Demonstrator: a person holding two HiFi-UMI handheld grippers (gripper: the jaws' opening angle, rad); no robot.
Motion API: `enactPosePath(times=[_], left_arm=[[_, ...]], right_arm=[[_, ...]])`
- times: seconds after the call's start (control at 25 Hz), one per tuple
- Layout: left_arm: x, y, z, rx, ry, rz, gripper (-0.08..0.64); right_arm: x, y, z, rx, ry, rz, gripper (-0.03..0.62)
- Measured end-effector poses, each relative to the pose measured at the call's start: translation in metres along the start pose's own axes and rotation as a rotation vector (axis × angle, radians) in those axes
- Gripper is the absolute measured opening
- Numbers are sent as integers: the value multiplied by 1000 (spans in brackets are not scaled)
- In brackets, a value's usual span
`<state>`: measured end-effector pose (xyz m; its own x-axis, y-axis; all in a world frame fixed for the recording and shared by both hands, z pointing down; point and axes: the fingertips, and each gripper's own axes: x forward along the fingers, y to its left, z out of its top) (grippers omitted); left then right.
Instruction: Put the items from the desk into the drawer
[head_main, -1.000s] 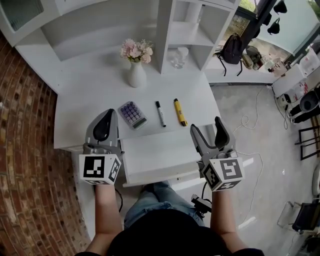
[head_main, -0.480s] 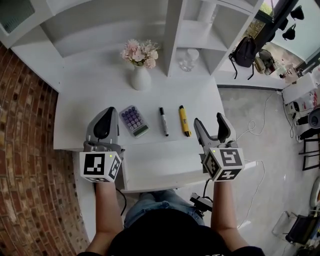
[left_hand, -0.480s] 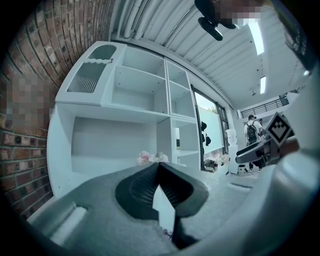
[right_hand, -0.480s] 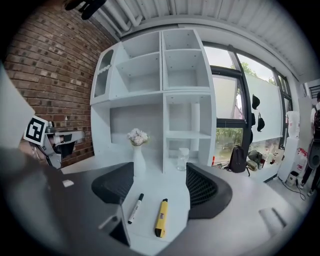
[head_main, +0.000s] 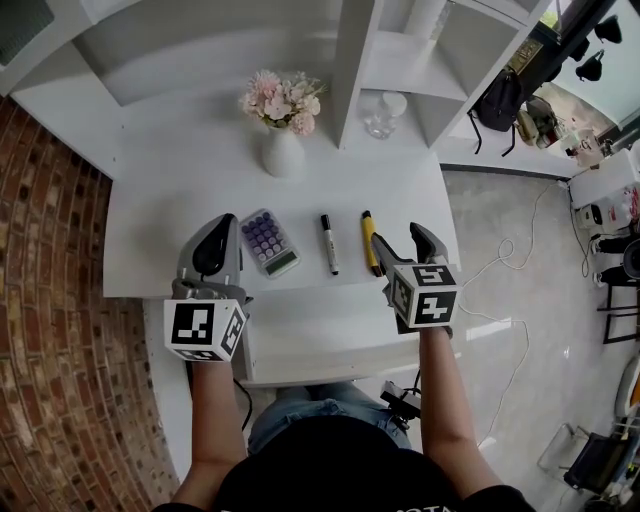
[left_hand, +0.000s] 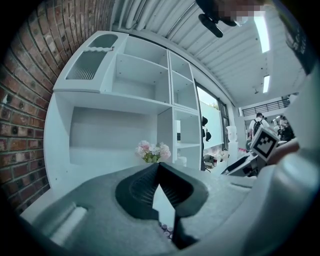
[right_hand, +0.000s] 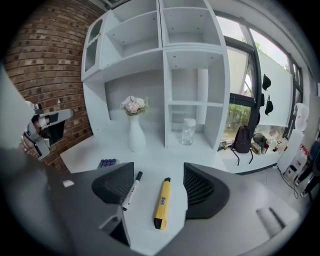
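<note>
A purple-keyed calculator (head_main: 268, 242), a black marker (head_main: 328, 243) and a yellow utility knife (head_main: 368, 241) lie in a row near the white desk's (head_main: 170, 215) front edge. Below them the white drawer (head_main: 320, 325) stands pulled out. My right gripper (head_main: 400, 243) hovers over the desk's right front, tilted down. It is open, its jaws having just closed slightly. In the right gripper view the yellow knife (right_hand: 161, 202) lies on the desk between the jaws, untouched, with the marker (right_hand: 131, 190) by the left jaw. My left gripper (head_main: 212, 242) is shut and empty, just left of the calculator.
A white vase of pink flowers (head_main: 282, 148) stands at the back middle of the desk. A glass jar (head_main: 380, 115) sits in the shelf unit (head_main: 350, 60) behind. A brick wall (head_main: 50, 330) runs along the left. Cables (head_main: 500, 250) lie on the floor to the right.
My right gripper has moved forward and down, from over the drawer's right end to just beside the yellow knife. The left gripper has crept forward a little beside the calculator.
</note>
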<state>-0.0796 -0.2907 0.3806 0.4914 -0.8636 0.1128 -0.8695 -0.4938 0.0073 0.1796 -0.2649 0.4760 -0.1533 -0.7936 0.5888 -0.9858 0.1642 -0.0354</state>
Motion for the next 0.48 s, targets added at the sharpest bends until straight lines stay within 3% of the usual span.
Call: enactPosePath(times=[0.48], left_arm=[[5, 3, -18, -29, 39, -2, -2]], right_arm=[[68, -9, -75, 92, 378, 14, 279]])
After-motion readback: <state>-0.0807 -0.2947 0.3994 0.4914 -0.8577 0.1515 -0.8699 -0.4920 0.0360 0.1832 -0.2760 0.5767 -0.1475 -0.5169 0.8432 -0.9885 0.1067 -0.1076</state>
